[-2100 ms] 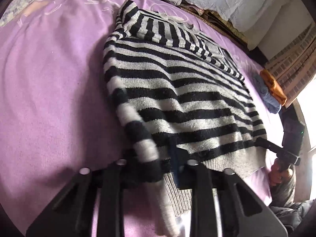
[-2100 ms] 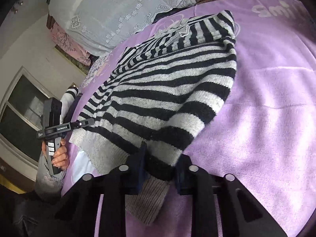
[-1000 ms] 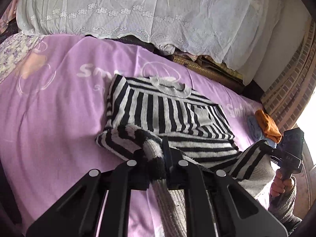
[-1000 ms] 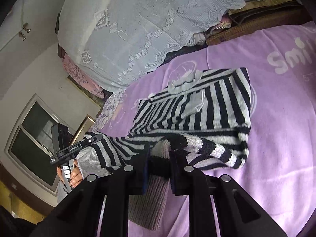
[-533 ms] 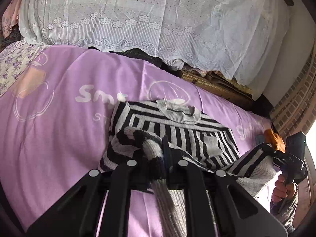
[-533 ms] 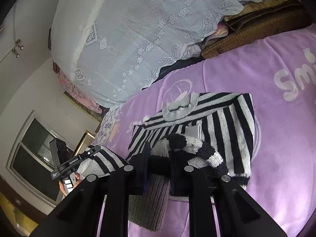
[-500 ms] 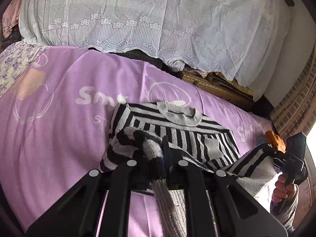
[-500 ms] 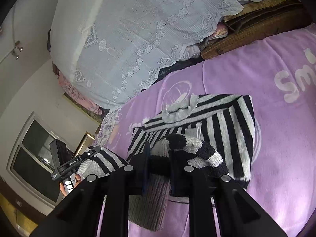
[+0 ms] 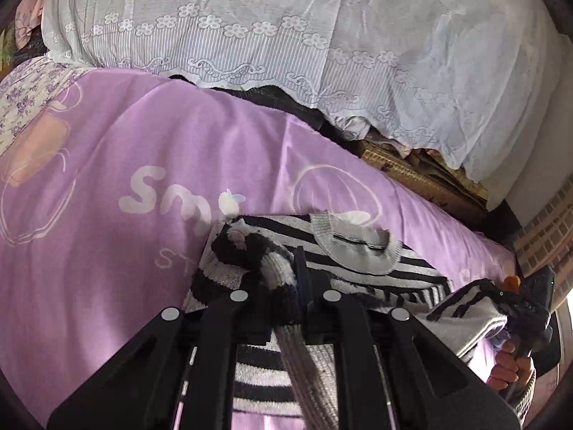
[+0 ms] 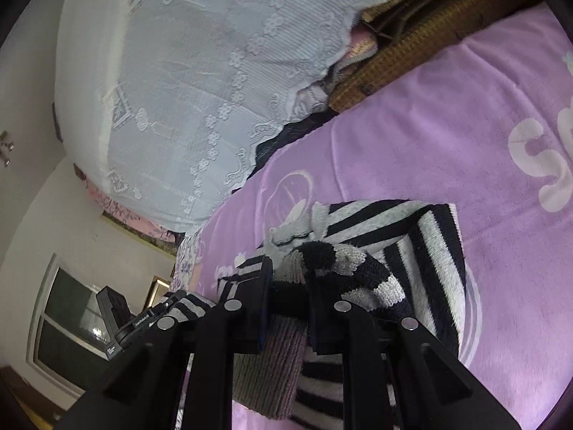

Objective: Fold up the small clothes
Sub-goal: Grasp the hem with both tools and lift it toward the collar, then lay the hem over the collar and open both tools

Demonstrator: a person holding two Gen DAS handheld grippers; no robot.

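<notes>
Two claws each pinch a bunch of the striped sweater's hem end: the left claw (image 9: 283, 286) clamps black-and-white knit between its fingers, and the right claw (image 10: 286, 286) does the same at the other corner. Just ahead of both claws lies the rest of the striped sweater (image 9: 358, 251), its grey collar (image 9: 358, 247) flat on the purple blanket (image 9: 125, 143) covering the bed. Beyond that hangs a white lace cover (image 9: 286, 36). Judging by the raised hem near the collar, the bottom-to-top fold is in hand; next, lower both corners evenly onto the shoulders and let go.
</notes>
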